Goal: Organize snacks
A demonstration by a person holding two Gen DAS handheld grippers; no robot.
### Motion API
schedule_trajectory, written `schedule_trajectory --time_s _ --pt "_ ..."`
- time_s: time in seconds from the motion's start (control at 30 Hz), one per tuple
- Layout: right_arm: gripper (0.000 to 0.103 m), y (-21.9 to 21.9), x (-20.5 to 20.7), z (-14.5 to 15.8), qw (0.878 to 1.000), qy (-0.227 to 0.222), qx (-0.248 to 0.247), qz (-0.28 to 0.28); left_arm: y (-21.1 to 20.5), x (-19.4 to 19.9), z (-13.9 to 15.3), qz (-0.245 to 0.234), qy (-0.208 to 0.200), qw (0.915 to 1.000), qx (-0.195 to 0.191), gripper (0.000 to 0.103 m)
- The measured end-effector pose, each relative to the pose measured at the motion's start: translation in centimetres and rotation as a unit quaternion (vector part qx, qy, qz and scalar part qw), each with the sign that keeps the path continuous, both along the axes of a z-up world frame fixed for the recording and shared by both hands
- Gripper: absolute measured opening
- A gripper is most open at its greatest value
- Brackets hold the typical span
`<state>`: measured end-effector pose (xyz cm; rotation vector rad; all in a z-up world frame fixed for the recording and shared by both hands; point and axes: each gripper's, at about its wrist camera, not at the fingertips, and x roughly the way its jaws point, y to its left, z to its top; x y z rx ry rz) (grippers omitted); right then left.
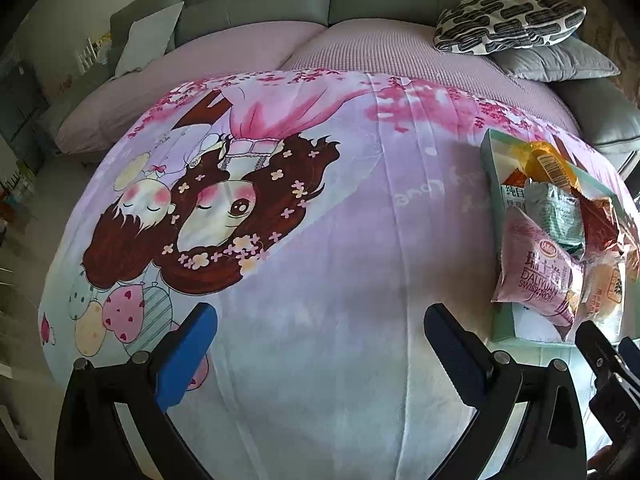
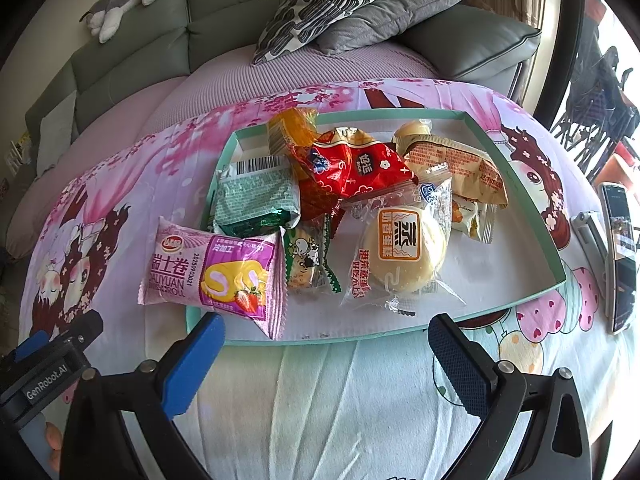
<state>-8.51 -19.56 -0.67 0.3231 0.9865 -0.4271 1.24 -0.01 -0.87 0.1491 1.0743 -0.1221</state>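
A shallow teal-rimmed box lid [image 2: 520,184] lies on the cartoon-print tablecloth and holds several wrapped snacks. A pink Swiss roll pack [image 2: 212,272] hangs over its near left rim. Inside are a green pack [image 2: 256,196], a red pack [image 2: 360,164], a clear-wrapped steamed cake [image 2: 404,252] and an orange-printed bun pack [image 2: 456,164]. My right gripper [image 2: 326,344] is open and empty, just in front of the lid's near rim. My left gripper [image 1: 320,332] is open and empty over bare cloth, left of the lid [image 1: 490,168] and the pink pack [image 1: 536,272].
A phone [image 2: 620,256] lies on the cloth right of the lid. A sofa with a patterned cushion [image 2: 328,0] and a grey cushion [image 2: 392,12] stands behind the table. A plush toy [image 2: 124,0] lies on the sofa back.
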Motion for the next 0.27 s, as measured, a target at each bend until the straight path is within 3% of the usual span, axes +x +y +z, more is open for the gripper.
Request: schedule_trajectory --time_s 0.27 --pt "0.103 0.01 -0.03 -0.07 1.0 0.002 0.0 0.0 0.21 -0.05 0.18 0.003 -0.006 1.0 -0.003 0.103"
